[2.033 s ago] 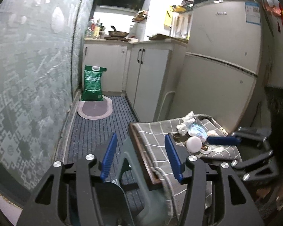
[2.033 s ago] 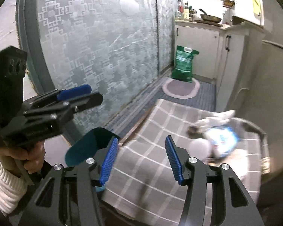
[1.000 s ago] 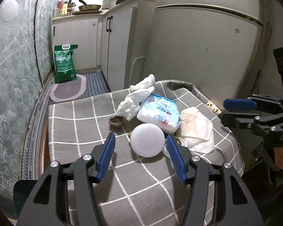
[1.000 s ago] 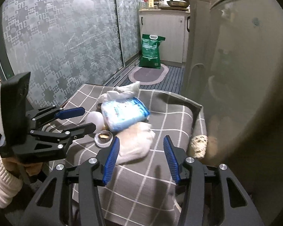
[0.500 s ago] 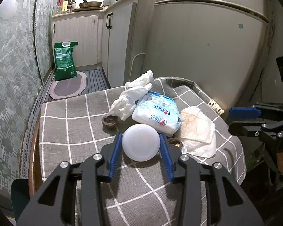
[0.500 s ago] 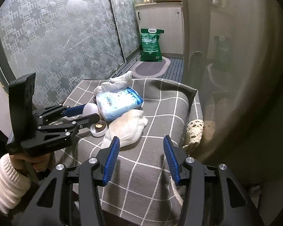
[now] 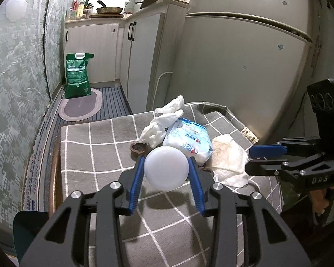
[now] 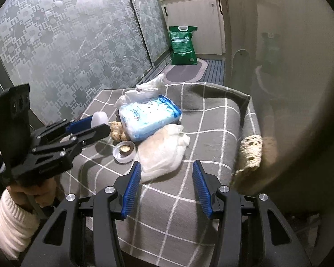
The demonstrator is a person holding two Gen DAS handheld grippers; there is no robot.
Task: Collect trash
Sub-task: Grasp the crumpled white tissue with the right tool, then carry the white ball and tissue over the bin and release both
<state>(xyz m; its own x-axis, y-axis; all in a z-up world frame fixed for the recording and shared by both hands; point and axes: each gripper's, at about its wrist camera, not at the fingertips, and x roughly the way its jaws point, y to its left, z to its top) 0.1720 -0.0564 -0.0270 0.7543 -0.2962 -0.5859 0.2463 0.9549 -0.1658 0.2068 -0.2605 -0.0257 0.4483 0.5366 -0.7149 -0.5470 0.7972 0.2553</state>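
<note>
My left gripper (image 7: 166, 166) is shut on a white round lid (image 7: 166, 168), which casts a shadow on the grey checked cloth (image 7: 95, 155) of the small table. Behind it lie a blue-and-white tissue pack (image 7: 187, 142), crumpled white tissue (image 7: 164, 120), a walnut shell (image 7: 139, 149) and a stained tissue (image 7: 228, 155). In the right wrist view my right gripper (image 8: 167, 169) stands open just short of the stained tissue (image 8: 164, 149), touching nothing. A small clear dish (image 8: 124, 151) with a nut piece sits to its left, near the left gripper (image 8: 93, 125) and its lid (image 8: 99, 119).
A fridge (image 7: 245, 77) stands right behind the table, with white cabinets (image 7: 142, 55) beyond it. A green bag (image 7: 78, 75) and an oval mat (image 7: 80, 106) are on the floor by the patterned glass door (image 7: 15, 100). A teal bin (image 7: 31, 222) sits at lower left.
Both grippers came in over the table. The left jaws then closed onto the white round lid. The right gripper tilted down toward the stained tissue, still open.
</note>
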